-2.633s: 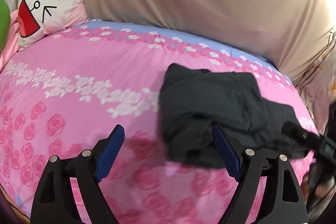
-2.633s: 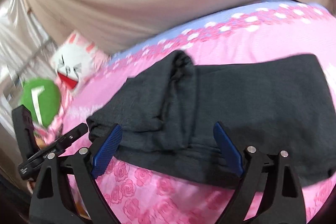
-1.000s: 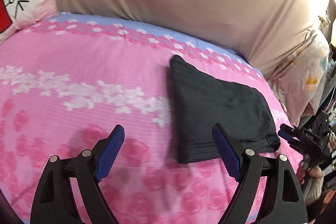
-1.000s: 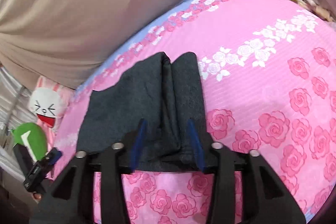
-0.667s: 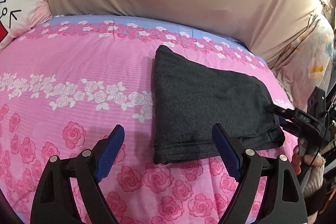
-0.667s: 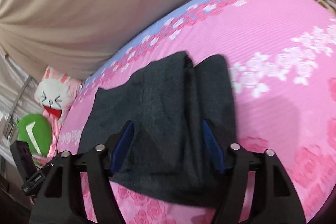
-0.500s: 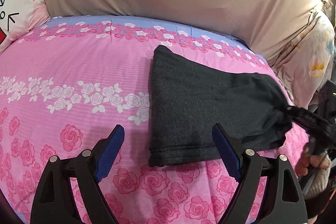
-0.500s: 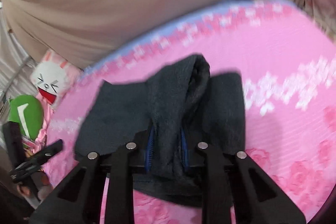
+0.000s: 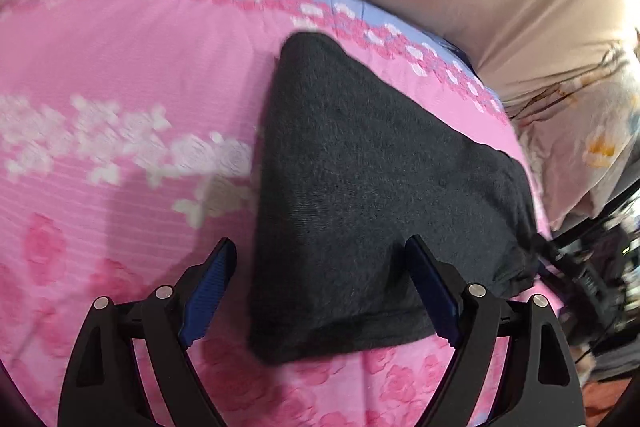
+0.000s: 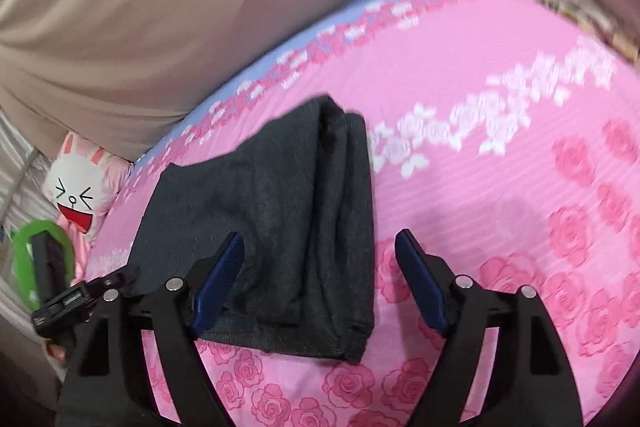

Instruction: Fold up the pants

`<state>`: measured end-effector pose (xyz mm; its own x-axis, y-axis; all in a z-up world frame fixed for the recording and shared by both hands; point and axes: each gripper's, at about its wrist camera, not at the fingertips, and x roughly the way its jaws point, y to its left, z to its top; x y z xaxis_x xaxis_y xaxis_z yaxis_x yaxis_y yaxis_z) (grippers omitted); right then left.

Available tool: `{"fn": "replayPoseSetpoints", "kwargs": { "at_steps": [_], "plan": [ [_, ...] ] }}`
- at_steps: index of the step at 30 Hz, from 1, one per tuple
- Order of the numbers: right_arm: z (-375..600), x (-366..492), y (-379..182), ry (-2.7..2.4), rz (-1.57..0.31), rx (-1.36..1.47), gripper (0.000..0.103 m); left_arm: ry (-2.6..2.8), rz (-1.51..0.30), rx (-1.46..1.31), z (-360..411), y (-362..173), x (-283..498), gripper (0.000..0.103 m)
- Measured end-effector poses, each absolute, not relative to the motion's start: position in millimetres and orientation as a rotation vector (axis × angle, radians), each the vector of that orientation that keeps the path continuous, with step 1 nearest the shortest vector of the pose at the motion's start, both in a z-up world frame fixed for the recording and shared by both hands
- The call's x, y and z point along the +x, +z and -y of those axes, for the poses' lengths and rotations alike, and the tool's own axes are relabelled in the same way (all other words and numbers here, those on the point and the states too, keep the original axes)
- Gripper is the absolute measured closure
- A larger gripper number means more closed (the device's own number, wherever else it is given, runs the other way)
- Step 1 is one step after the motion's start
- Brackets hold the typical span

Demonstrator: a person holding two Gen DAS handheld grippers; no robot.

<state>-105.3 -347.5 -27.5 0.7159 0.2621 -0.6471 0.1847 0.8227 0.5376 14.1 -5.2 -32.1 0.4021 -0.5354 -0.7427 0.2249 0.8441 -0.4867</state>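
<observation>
1. Now both pairs of fingers are held wide apart, and nothing is gripped by either.
2. Between the blue pads of the left gripper (image 9: 318,291), the near edge of the dark pants (image 9: 372,187) is seen, lying flat on the pink bed cover (image 9: 120,67).
3. In the right wrist view, the thick stacked end of the pants (image 10: 288,227) is seen between the fingers of the right gripper (image 10: 320,283), closer to the left finger (image 10: 218,283).
4. From the right fingers, the folded bundle runs longways straight ahead; from the left fingers, it spreads ahead and off to the right.
5. Both grippers are near the pants, but whether the cloth is touched cannot be told.
6. Folding looks almost done; maybe only a small tidy-up is needed.
7. Past the left side, a bunny pillow (image 10: 76,191) is seen.
</observation>
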Motion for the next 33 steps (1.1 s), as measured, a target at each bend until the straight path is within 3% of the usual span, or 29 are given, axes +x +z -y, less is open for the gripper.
{"fn": "replayPoseSetpoints", "kwargs": {
  "at_steps": [1,3,4,5,6,7,11,14,16,17,19,26,29,31,33],
  "plan": [
    [345.8,-101.6,-31.1,0.056,-0.798,0.632,0.026,-0.491,-1.02,-0.36,4.0,-30.7,16.7,0.018],
    [341.4,-96.7,-30.9,0.067,-0.793,0.625,0.029,-0.513,-1.031,-0.378,5.8,-34.4,26.0,0.064],
    [338.9,-93.0,-31.2,0.083,-0.799,0.629,0.049,-0.505,-1.034,-0.385,4.2,-35.6,29.6,0.071],
    [336.1,-89.3,-30.5,0.084,-0.805,0.627,0.059,-0.515,-1.035,-0.405,1.5,-35.9,32.7,0.08],
    [331.5,-83.1,-29.5,0.098,-0.81,0.63,0.07,-0.539,-1.035,-0.429,-2.3,-34.5,35.6,0.082],
    [325.5,-81.3,-25.7,0.103,-0.805,0.621,0.072,-0.557,-1.022,-0.447,-7.9,-28.7,37.1,0.084],
    [284.7,-84.2,-0.9,0.191,-0.76,0.547,0.073,-0.523,-0.904,-0.421,-40.2,8.4,28.7,0.085],
    [249.1,-82.3,-12.1,0.26,-0.803,0.506,0.07,-0.458,-0.88,-0.402,-77.8,17.3,17.0,0.084],
    [233.3,-80.7,-36.5,0.232,-0.871,0.463,0.052,-0.42,-0.932,-0.4,-96.2,1.4,10.6,0.081],
    [233.9,-84.3,-38.7,0.214,-0.859,0.476,0.052,-0.42,-0.966,-0.402,-100.8,-9.3,9.4,0.079],
    [242.3,-92.8,-24.7,0.161,-0.813,0.488,0.038,-0.399,-0.997,-0.405,-107.1,-29.3,4.4,0.076],
    [242.8,-72.6,12.0,0.119,-0.753,0.423,0.038,-0.291,-0.851,-0.257,-84.4,-4.8,-10.2,0.075],
    [236.9,-38.3,-2.6,0.112,-0.796,0.434,0.032,-0.248,-0.804,-0.249,-85.7,5.3,-16.1,0.073],
    [230.8,-19.4,-11.6,0.116,-0.829,0.421,0.066,-0.228,-0.791,-0.256,-93.9,9.0,-15.9,0.069],
    [224.6,-25.2,8.7,0.147,-0.77,0.399,0.081,-0.198,-0.789,-0.244,-104.4,8.7,-14.2,0.067]
  ]
}}
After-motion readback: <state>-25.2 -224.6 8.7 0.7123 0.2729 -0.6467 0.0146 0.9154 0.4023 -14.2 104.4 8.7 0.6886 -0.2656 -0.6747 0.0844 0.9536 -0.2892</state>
